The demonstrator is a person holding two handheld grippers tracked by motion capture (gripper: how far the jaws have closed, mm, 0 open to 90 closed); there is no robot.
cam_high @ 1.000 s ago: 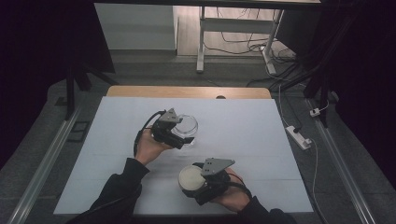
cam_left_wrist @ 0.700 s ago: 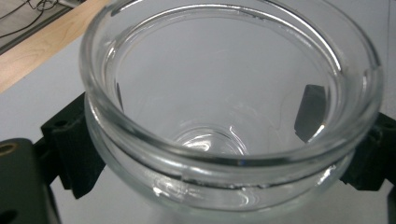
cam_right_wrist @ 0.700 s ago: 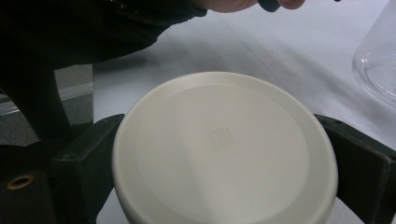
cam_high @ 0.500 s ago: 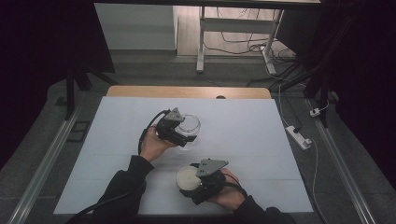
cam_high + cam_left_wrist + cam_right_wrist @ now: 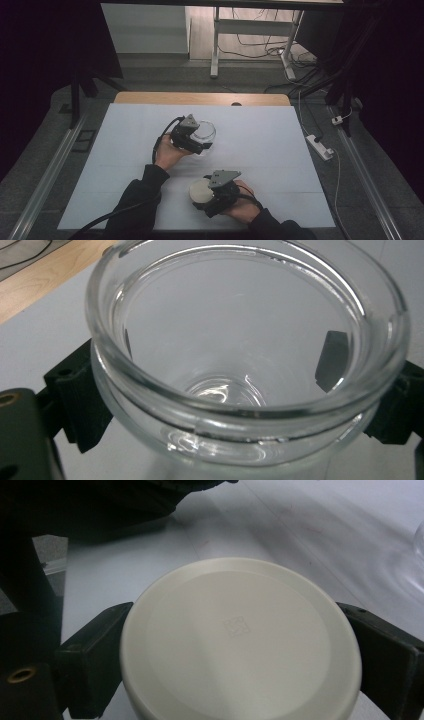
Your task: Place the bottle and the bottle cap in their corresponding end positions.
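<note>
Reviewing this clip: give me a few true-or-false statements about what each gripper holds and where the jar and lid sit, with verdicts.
1. The left gripper is closed around a clear glass jar. True.
2. The jar has liquid in it. False: it looks empty, its base bare.
3. The right gripper clasps a cream round lid from both sides. True.
4. The lid is already on the jar. False: the jar's mouth is open and the lid is held apart, nearer the person.
5. The jar stands on the bare wooden strip. False: it is over the white table cover.
</note>
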